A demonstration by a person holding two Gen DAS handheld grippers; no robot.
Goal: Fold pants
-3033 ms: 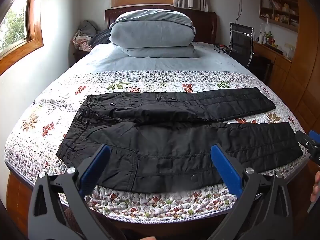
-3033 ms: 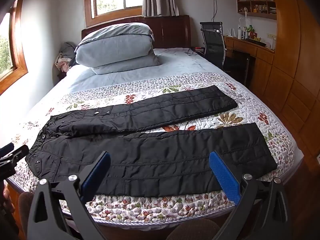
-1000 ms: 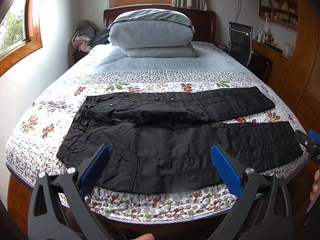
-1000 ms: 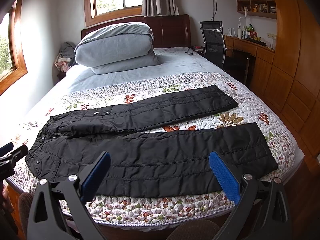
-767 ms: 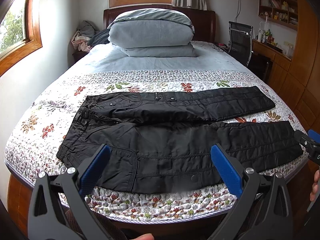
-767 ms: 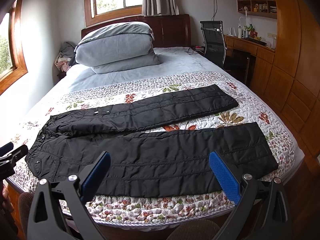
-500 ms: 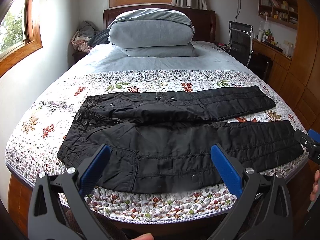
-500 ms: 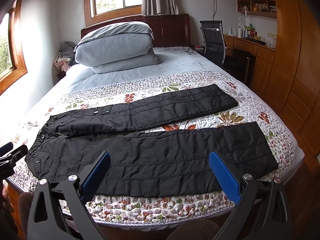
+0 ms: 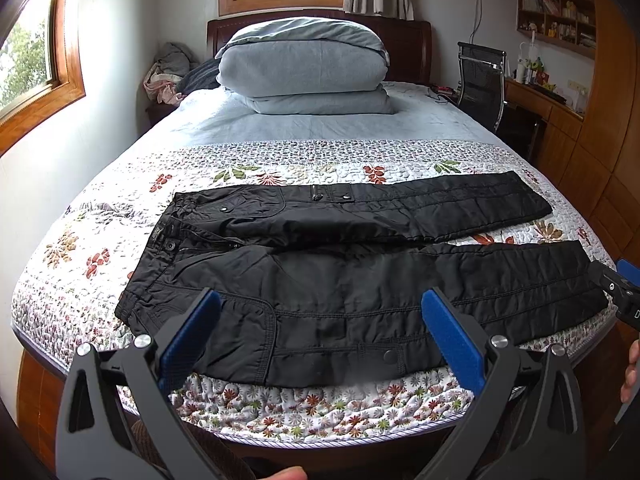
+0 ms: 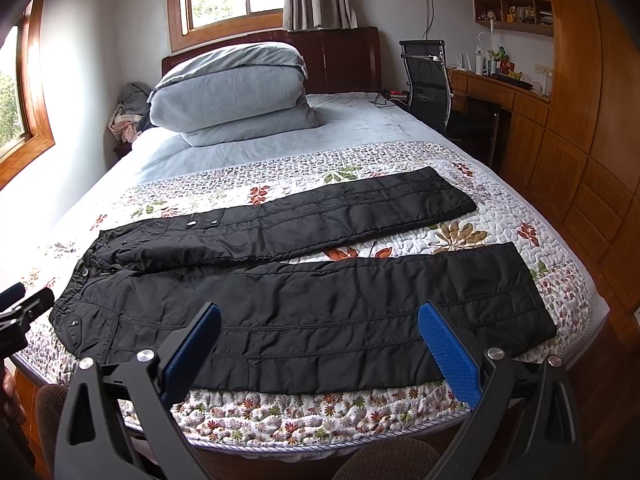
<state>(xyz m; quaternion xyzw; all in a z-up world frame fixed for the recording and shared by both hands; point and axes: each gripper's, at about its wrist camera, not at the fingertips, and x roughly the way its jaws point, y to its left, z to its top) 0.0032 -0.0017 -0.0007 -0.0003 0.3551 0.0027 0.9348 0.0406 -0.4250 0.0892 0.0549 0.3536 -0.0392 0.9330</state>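
Black pants (image 9: 360,280) lie flat and unfolded on the flowery quilt (image 9: 280,396) at the near end of the bed (image 9: 320,128). The waist is on the left and the two legs run out to the right. The legs lie a little apart, one nearer and one farther back.

The left gripper (image 9: 320,320) hangs in front of the near edge of the bed with its two blue pads (image 9: 188,336) spread wide and holding nothing. It does not touch the pants. Its black arms are cut off at the bottom of the left view. The right gripper (image 10: 320,336) is the same, spread wide with nothing between its blue pads (image 10: 448,352), just in front of the near leg. In the left view only a small black and blue bit of the right gripper (image 9: 618,292) shows at the right edge, and the rest is cut off. In the right view a bit of the left gripper (image 10: 20,312) peeks in at the left edge.

Far back, grey-blue bedding (image 9: 304,68) is piled up and hides part of the dark headboard (image 9: 408,44). Some bunched clothes (image 9: 168,76) sit in the far left corner and are hard to make out. A black chair (image 9: 480,80) stands on the right by a wooden desk (image 9: 536,100). Small things on the shelves (image 10: 516,4) are too tiny to tell.
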